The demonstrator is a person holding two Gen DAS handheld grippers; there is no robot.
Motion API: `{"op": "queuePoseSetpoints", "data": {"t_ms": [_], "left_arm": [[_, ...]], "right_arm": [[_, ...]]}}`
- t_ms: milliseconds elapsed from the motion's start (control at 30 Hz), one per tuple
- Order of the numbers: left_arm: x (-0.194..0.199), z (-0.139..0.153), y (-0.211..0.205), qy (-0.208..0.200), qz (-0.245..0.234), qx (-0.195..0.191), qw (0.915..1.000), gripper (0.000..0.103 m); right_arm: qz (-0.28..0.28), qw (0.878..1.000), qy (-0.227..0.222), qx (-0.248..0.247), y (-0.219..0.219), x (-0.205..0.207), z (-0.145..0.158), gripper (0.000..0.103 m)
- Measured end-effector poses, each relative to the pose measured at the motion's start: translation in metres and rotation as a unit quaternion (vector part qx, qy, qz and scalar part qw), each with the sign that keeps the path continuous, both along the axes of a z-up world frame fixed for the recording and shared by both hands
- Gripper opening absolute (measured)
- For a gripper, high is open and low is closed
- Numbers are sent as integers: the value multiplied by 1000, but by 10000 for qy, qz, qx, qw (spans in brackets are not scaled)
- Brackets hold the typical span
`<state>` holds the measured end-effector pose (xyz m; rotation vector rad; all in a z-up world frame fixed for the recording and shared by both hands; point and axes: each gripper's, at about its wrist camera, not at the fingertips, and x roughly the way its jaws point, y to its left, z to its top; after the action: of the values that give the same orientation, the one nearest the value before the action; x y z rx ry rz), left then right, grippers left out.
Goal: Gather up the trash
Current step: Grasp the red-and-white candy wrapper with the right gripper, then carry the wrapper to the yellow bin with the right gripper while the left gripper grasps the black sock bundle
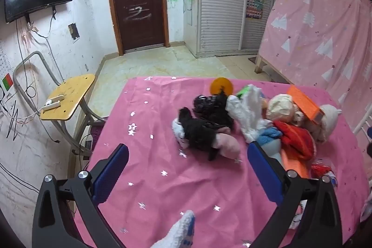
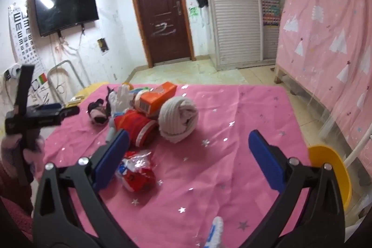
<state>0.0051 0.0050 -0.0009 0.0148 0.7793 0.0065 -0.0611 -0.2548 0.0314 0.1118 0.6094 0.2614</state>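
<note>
A pink star-print cloth [image 1: 162,178] covers the table. A pile lies on it: black and pink socks [image 1: 202,131], a white glove [image 1: 246,113], a red knit hat [image 1: 295,141], an orange carton [image 1: 304,106] and cream hats. In the right wrist view a crumpled red-and-white snack wrapper [image 2: 137,171] lies just beside the left finger of my right gripper [image 2: 188,155], which is open and empty. The orange carton [image 2: 158,97] rests on the pile behind it. My left gripper [image 1: 188,166] is open and empty, just short of the socks.
A yellow bin [image 2: 330,178] stands at the table's right edge. A yellow-topped stool [image 1: 67,97] with a power strip stands left of the table. An orange disc [image 1: 220,85] lies at the far edge. A pink-draped bed frame [image 1: 325,34] is at right.
</note>
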Motion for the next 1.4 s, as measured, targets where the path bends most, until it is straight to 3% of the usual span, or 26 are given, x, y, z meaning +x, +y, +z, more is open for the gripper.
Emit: {"op": "queuePoseSetpoints", "data": {"t_ms": [133,233,500,667,767,800,900,1000,1133,1167,1200,1400], "left_arm": [[29,-6,15,131,162,34,9998,94],[42,-6,19,341,30,-147,9993,94],[72,-21,-10,591,-363,-233,9973,94],[87,-38,-22,976,-334,153,9945,94],[91,-47,-25,1119,-346,418,9922,92],[90,-48,-26,1109,-364,388,9924,84],[86,-52,-32,1134,-366,182,9927,65],[80,-53,-32,1088,-369,53,9934,58],[71,-52,-28,1080,-370,-159,9933,53],[69,-52,-26,1075,-369,-207,9933,52],[67,-51,-26,1077,-363,-241,9932,51],[53,-40,-21,894,-259,-183,9955,50]], "right_arm": [[331,9994,119,-3,12,0,-7,99],[609,9978,240,40,22,1,-12,99],[859,9946,552,-191,42,8,-21,99],[926,9917,856,-260,44,15,-28,97],[989,9886,1071,-366,50,21,-35,79],[1015,9872,1169,-387,51,23,-38,74],[1083,9840,1335,-467,55,27,-41,71],[1166,9810,1446,-566,61,31,-45,68],[1206,9786,1539,-648,66,34,-48,58],[1199,9789,1523,-648,65,33,-47,50],[1198,9793,1515,-602,65,33,-48,35],[1110,9824,1436,-443,60,33,-47,30]]}}
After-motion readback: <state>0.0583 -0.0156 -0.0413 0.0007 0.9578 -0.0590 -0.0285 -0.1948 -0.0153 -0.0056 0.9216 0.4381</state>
